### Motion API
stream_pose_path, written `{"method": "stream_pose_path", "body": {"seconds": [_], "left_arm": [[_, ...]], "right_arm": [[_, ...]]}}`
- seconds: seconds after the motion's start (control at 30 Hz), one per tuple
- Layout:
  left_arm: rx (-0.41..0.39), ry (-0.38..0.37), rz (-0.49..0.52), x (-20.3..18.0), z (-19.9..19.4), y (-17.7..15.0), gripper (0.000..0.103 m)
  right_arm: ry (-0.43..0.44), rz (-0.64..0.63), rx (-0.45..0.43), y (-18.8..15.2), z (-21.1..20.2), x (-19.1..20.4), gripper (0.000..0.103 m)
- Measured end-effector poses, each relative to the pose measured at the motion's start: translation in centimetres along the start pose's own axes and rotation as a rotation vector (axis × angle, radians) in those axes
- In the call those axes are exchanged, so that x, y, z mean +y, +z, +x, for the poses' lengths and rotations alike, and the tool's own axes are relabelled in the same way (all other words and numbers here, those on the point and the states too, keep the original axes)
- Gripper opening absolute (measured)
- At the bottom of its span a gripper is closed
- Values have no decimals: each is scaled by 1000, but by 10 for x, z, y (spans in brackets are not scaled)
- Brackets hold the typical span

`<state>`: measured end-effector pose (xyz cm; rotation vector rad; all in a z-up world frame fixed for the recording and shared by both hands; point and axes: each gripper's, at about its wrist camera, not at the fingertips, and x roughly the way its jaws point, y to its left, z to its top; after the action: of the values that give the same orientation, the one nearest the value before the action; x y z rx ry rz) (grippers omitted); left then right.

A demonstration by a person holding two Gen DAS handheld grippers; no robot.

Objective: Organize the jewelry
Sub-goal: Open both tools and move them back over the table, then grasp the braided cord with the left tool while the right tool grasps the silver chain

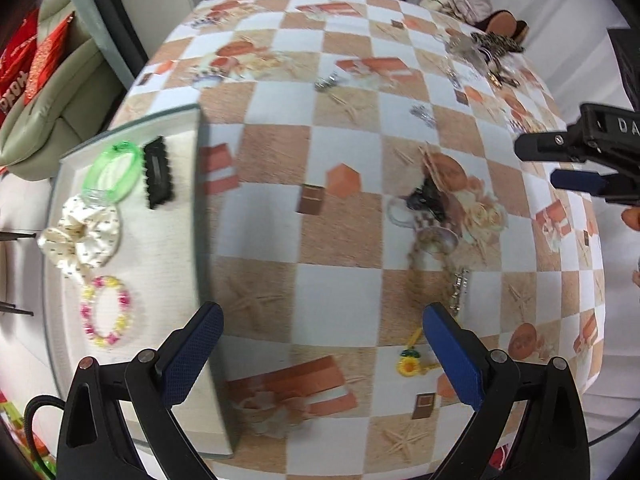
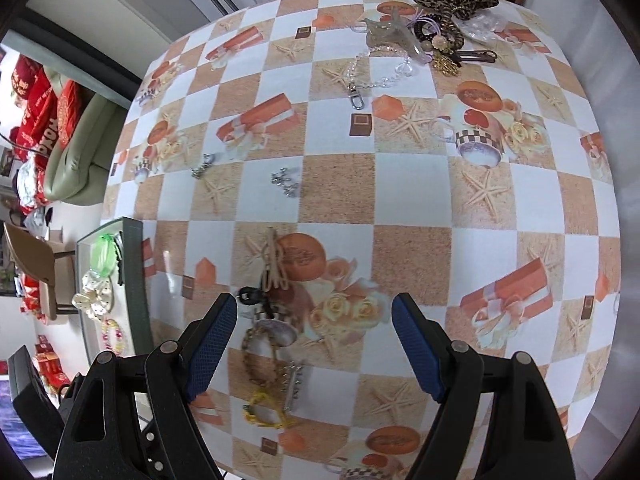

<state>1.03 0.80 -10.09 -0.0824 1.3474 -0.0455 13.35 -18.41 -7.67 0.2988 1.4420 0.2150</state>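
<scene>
Black tools (image 1: 320, 344), blue textured pads (image 2: 212, 344)

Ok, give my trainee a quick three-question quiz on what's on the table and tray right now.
1. True or false: the left gripper is holding the pink-and-yellow bead bracelet.
2. Which item lies on the tray? A) leopard-print bow B) green bangle C) clear bead chain
3. Fill in: the white scrunchie lies between the green bangle and the ____.

Key: 1 false, both grippers are open and empty; the right gripper too. 2 B. 3 bead bracelet.
</scene>
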Motion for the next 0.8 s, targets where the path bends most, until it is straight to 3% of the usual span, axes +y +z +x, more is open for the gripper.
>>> {"method": "stream_pose_path", "body": {"seconds": [0.47, 0.5, 0.57, 0.8], "left_arm": [[17, -23, 31, -26, 39, 17, 102], [19, -20, 34, -27, 42, 17, 101], [27, -14, 40, -29, 47, 18, 89], [39, 0, 57, -37, 62, 23, 86]], "right_arm": [[-61, -113, -4, 37, 37, 7, 82], [-61, -122, -5, 41, 41, 9, 82], [-65, -140, -6, 47, 47, 14, 82], [-80, -184, -11, 59, 64, 22, 81]]}}
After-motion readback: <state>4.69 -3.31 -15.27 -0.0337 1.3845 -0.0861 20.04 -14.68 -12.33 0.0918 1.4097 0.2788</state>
